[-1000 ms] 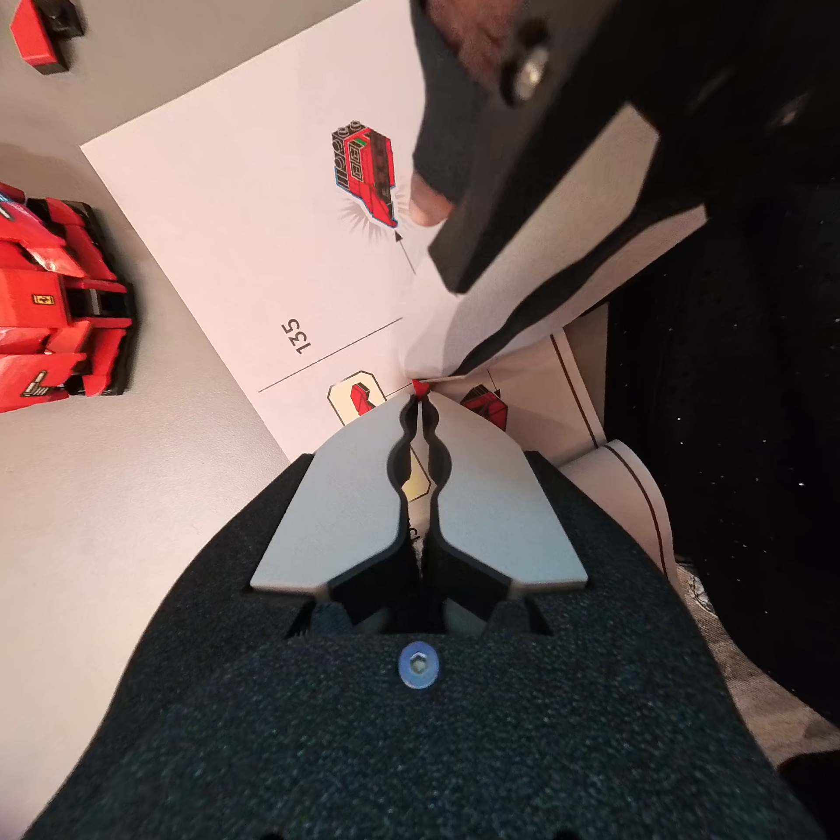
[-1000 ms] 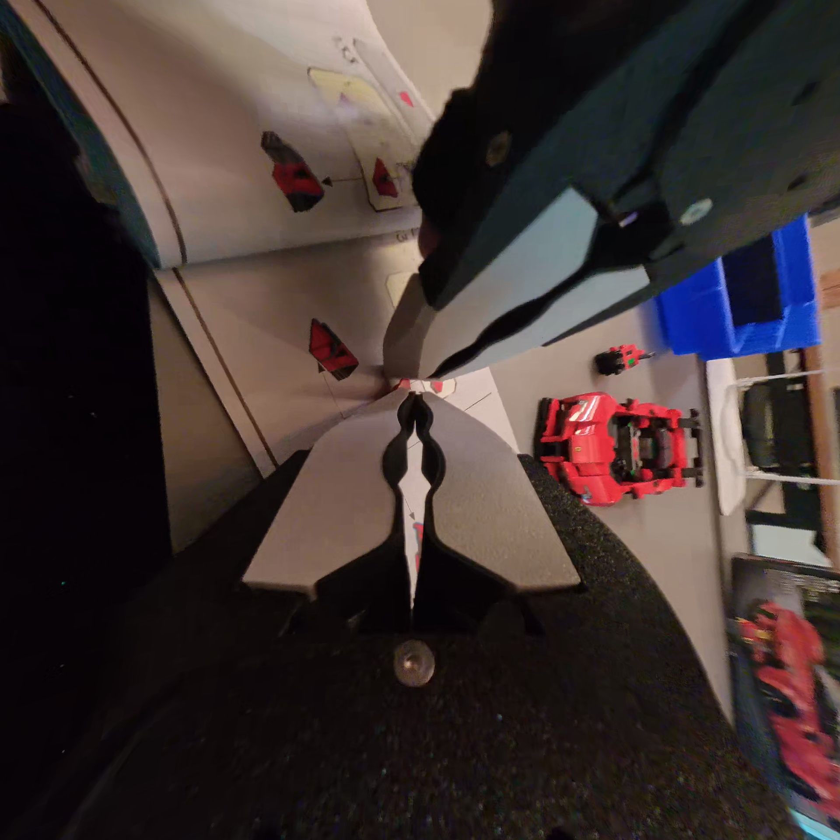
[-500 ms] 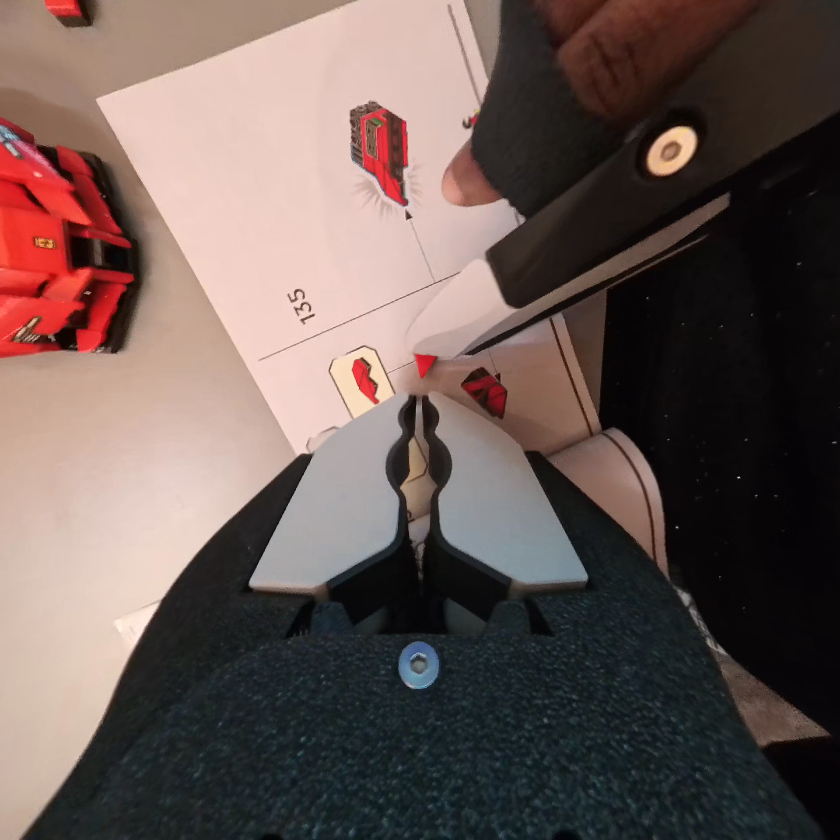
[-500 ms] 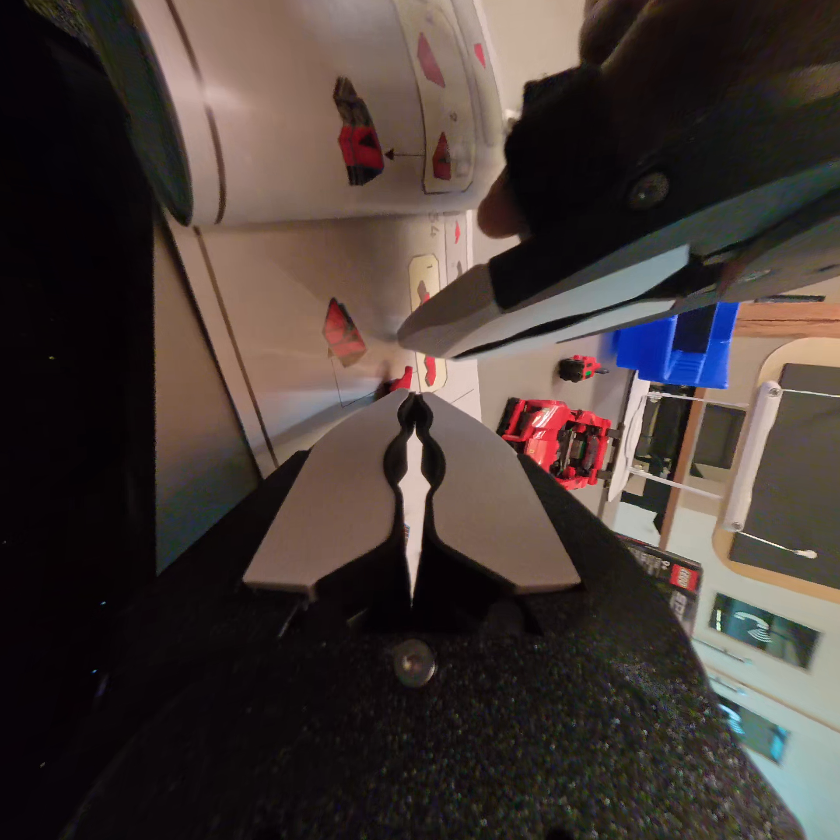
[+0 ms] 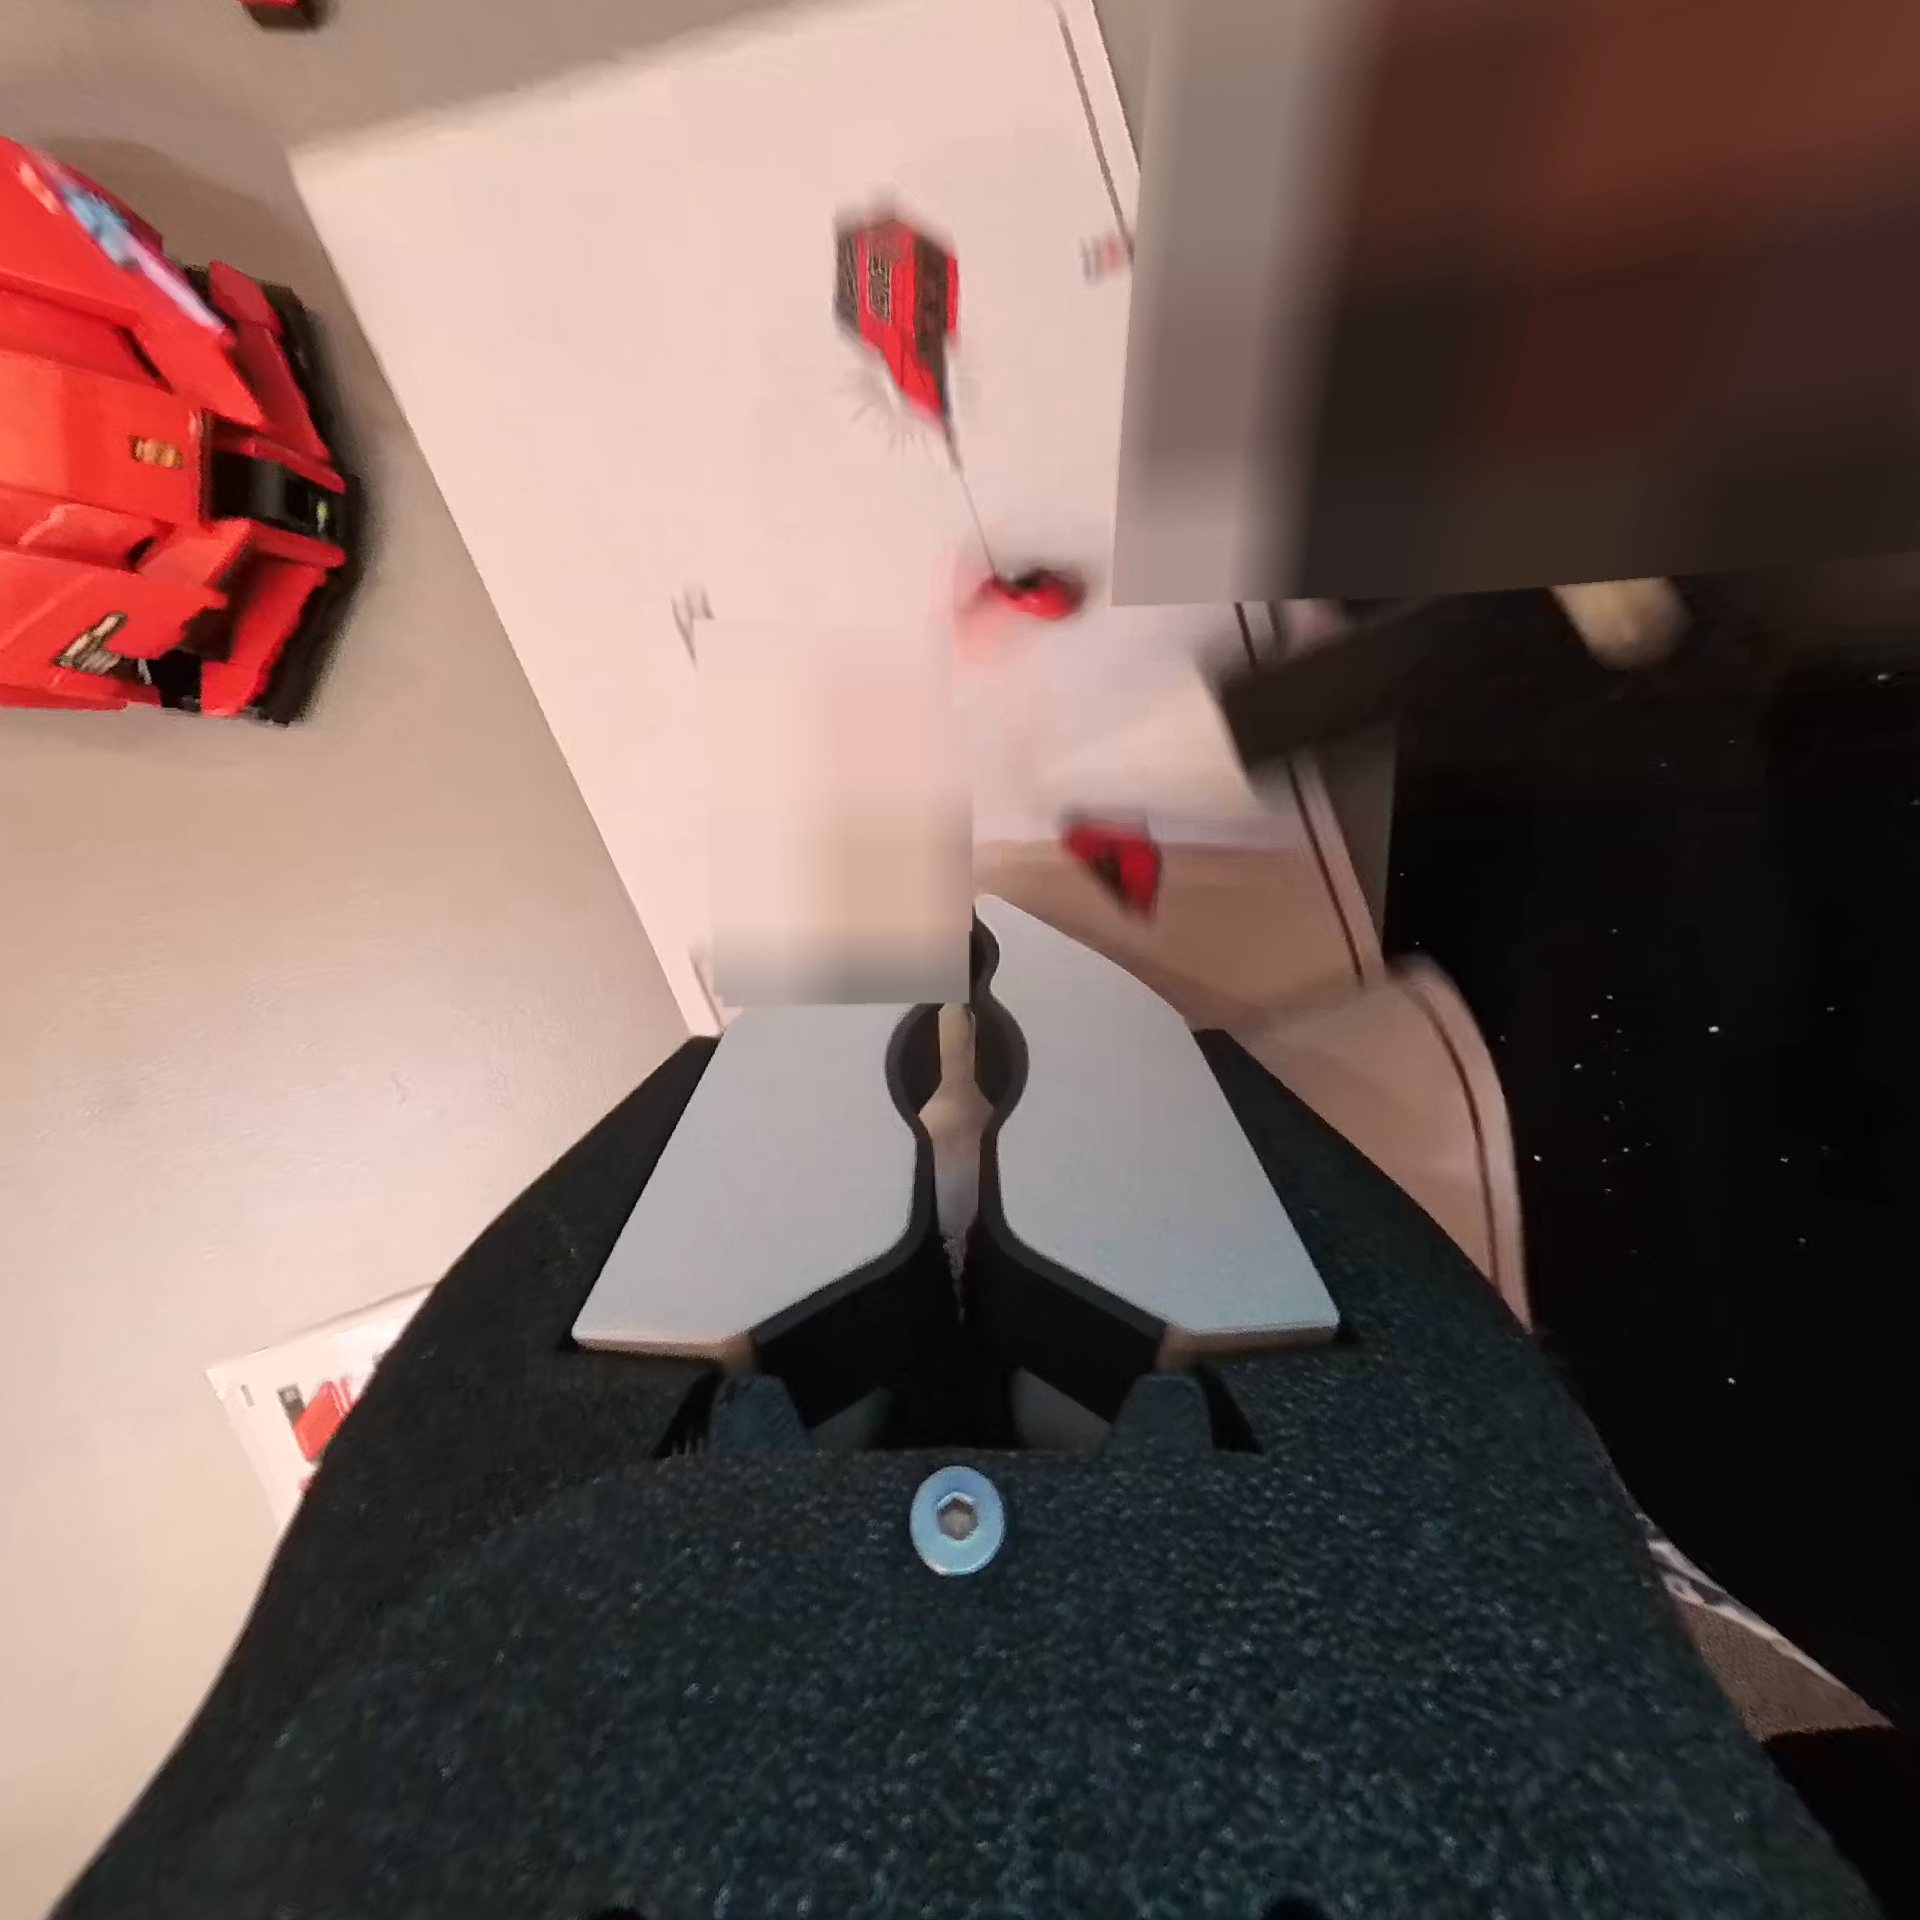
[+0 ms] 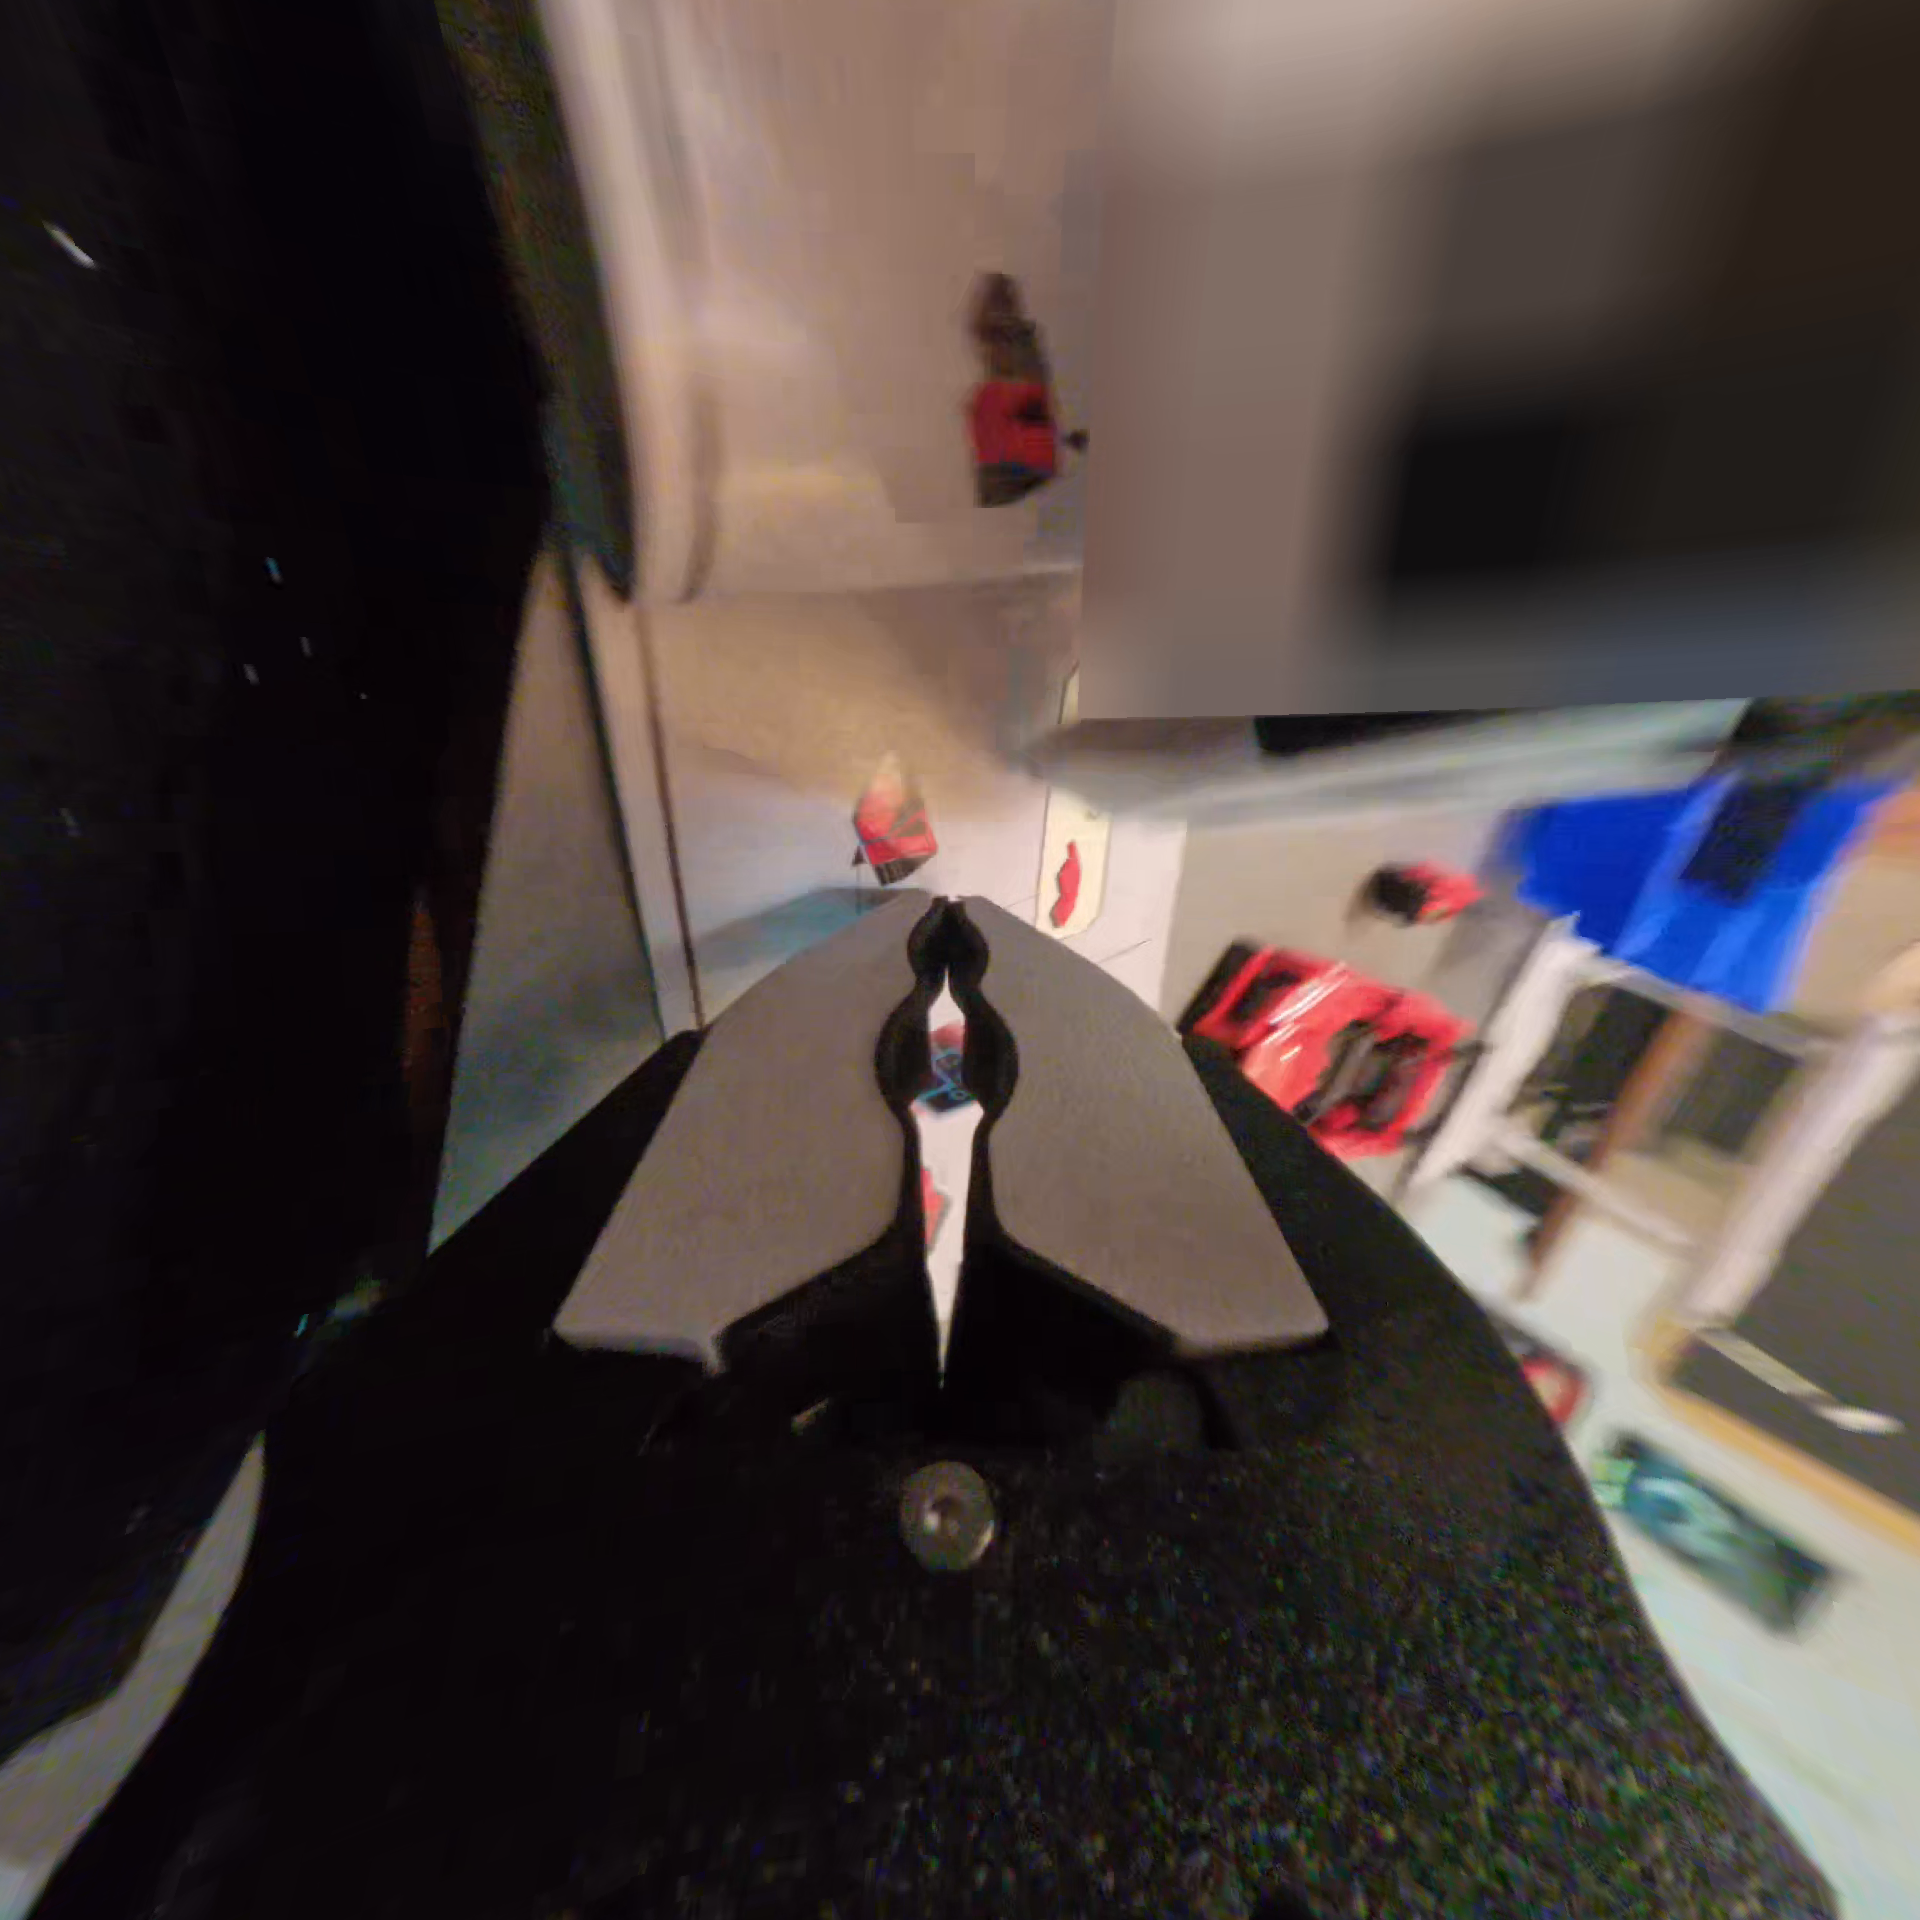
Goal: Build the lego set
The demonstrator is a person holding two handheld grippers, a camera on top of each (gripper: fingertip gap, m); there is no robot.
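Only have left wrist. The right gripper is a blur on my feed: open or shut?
Observer: The right gripper is shut in its own view, tips together, with no piece visible between them.
Operator: Any parts bin? I only see the red car and the instruction sheet.
Observer: Yes. A blue bin is beyond the car on the far side, motion-blurred, so I can't tell what is in it.
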